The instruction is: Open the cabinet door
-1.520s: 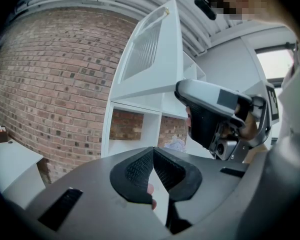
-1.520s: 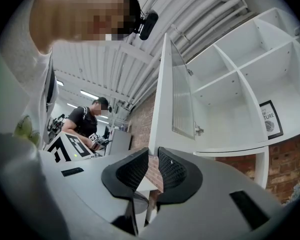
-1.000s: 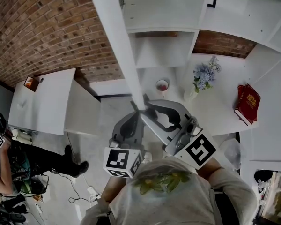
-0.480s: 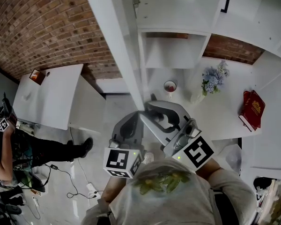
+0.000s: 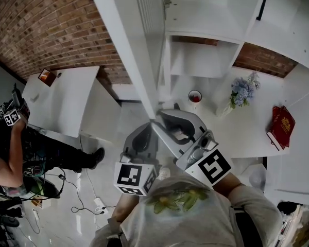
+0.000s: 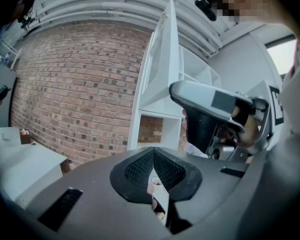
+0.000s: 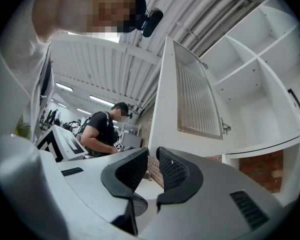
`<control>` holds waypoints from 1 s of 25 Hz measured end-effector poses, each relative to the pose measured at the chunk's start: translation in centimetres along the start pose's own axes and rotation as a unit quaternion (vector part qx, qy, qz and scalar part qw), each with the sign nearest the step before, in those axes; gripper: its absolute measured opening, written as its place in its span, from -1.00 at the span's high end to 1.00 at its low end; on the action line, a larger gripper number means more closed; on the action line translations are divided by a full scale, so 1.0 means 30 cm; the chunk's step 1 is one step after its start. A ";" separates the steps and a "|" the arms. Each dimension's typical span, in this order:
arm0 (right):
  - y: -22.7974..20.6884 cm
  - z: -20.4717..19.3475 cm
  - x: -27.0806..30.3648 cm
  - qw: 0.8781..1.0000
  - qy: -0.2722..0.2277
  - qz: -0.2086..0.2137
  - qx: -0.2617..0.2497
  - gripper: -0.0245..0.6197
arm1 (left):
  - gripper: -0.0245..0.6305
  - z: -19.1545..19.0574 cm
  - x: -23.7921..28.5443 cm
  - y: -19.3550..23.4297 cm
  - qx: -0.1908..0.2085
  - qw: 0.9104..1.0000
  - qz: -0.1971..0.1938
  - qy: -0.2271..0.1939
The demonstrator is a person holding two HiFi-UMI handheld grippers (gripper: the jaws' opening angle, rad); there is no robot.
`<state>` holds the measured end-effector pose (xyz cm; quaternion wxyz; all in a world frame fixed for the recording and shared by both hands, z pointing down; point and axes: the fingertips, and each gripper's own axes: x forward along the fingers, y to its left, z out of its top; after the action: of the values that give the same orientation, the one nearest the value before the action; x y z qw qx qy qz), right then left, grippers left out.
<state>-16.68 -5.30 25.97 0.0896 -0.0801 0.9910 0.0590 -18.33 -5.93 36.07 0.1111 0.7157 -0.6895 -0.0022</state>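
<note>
The white cabinet door (image 5: 126, 45) stands swung out from the open shelves (image 5: 201, 60); in the head view I see it edge-on, running from the top down to the grippers. Its ribbed panel shows in the right gripper view on the door (image 7: 190, 94). My right gripper (image 5: 155, 120) has its tips at the door's lower corner; its jaws (image 7: 153, 159) stand shut to a narrow slit with nothing in it. My left gripper (image 5: 148, 130) is just below and left of that corner, jaws (image 6: 153, 154) shut and empty. The door (image 6: 162, 69) rises beyond them.
On the shelf counter stand a cup (image 5: 194, 95), blue flowers (image 5: 242, 91) and a red book (image 5: 279, 125). A white table (image 5: 67, 102) sits left by the brick wall (image 5: 41, 24). A person (image 5: 10, 148) stands at far left, with cables on the floor.
The door has swung further out and more of its ribbed face shows. Both grippers have stayed at its lower corner. The person at left has shifted a little.
</note>
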 end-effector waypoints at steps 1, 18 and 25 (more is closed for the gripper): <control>0.004 0.000 0.010 1.000 -0.001 0.000 0.000 0.70 | 0.89 0.002 -0.008 0.009 -0.001 1.000 0.004 -0.001; 0.016 -0.057 0.015 1.000 0.004 -0.022 -0.001 0.71 | 0.89 0.012 -0.076 0.076 -0.010 0.999 0.035 -0.011; -0.013 -0.140 -0.023 0.999 0.039 -0.028 0.020 0.78 | 0.89 0.002 -0.062 0.068 -0.014 0.999 0.032 -0.008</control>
<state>-16.65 -6.12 30.18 0.0537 -0.1085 0.9921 0.0334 -20.46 -4.16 36.08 0.1156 0.6918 -0.7126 -0.0146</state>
